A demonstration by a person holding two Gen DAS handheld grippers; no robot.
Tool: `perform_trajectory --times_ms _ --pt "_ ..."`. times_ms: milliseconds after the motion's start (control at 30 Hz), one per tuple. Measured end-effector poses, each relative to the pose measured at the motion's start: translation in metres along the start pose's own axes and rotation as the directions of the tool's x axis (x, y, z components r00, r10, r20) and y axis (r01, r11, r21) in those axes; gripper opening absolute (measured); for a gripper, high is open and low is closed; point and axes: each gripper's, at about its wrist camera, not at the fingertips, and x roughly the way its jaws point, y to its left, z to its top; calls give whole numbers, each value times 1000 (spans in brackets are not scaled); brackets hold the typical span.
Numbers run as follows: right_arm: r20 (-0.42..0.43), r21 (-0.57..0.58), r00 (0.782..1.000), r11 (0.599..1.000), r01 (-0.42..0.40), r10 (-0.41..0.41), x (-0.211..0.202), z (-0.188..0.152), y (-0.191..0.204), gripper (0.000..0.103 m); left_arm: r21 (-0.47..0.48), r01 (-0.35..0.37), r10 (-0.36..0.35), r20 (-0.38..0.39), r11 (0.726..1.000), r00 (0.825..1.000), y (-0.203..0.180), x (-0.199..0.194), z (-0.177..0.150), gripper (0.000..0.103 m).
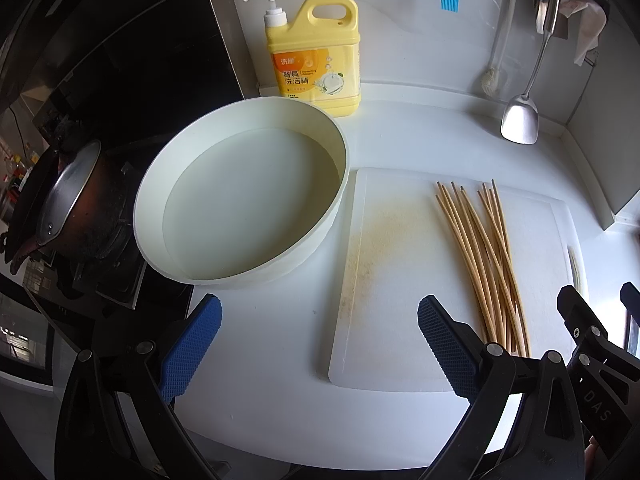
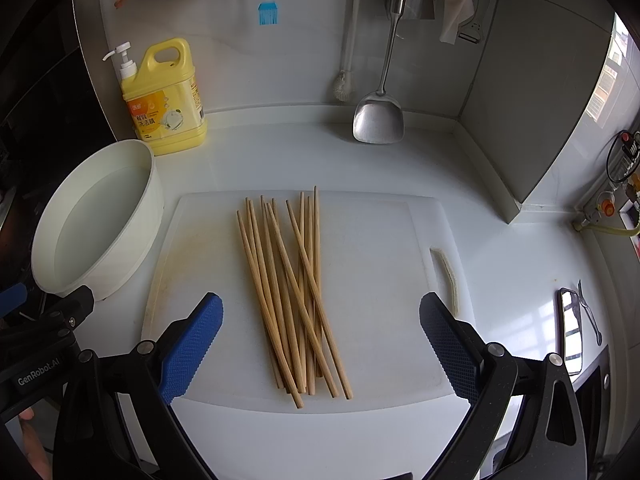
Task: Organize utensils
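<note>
Chopsticks loose on board, both tools open

Chopsticks (image 2: pixel 292 300) are thin, round, pale bamboo sticks, a dozen or so, lying in a loose crossed bundle on a white plastic cutting board (image 2: pixel 380 248). Board is a matte rounded rectangle with a slot handle on its right side and a yellowish stain along its left part (image 1: pixel 372 236). Board lies flat on a glossy white table (image 2: pixel 500 248).

Left of the board, just beside its edge, sits a round cream plastic basin (image 1: pixel 340 148), straight-walled, with clear water inside. Behind the basin stands a yellow detergent jug (image 1: pixel 316 56) with a white pump. A steel spatula (image 2: pixel 378 120) hangs against the back wall, and a blue silicone brush (image 2: pixel 268 12) hangs higher up. A dark pot (image 1: pixel 68 200) with a metal rim sits on the stove at far left.

Right tool (image 2: pixel 320 344): jaws spread wide, holding nothing, with blue ribbed pads on black arms. The near ends of the chopsticks lie between its two fingers, not touching either pad as far as I can see.

Left tool (image 1: pixel 320 348): jaws also wide apart, holding nothing. It hovers over the board's left stained part and bare table; in the left wrist view the chopsticks (image 1: pixel 480 260) lie right of its right finger, close to it.
</note>
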Motion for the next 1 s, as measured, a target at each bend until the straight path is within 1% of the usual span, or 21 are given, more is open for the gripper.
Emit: perform_trajectory --times_ms 367,600,667,767,833,1000 --pt "-3 2 1000 1000 -1 1 4 0 1 94 -1 0 0 -5 1000 1000 2 0 -2 97" --pt "-16 2 1000 1000 -26 26 26 -4 -15 94 6 6 -6 -22 1000 1000 -3 15 0 97" --pt "-18 7 999 999 -46 46 32 -7 -24 94 6 17 -17 -24 1000 1000 -6 22 0 97" --pt "-21 13 994 994 -110 110 45 -11 -40 94 27 20 -20 -23 999 1000 -16 33 1 97" --pt "-30 8 992 992 -124 124 55 -12 -45 94 41 15 -14 -16 999 1000 -23 40 1 97" --pt "-47 -14 985 985 -169 168 86 -10 -49 94 53 49 -48 -15 997 999 -41 58 -1 97"
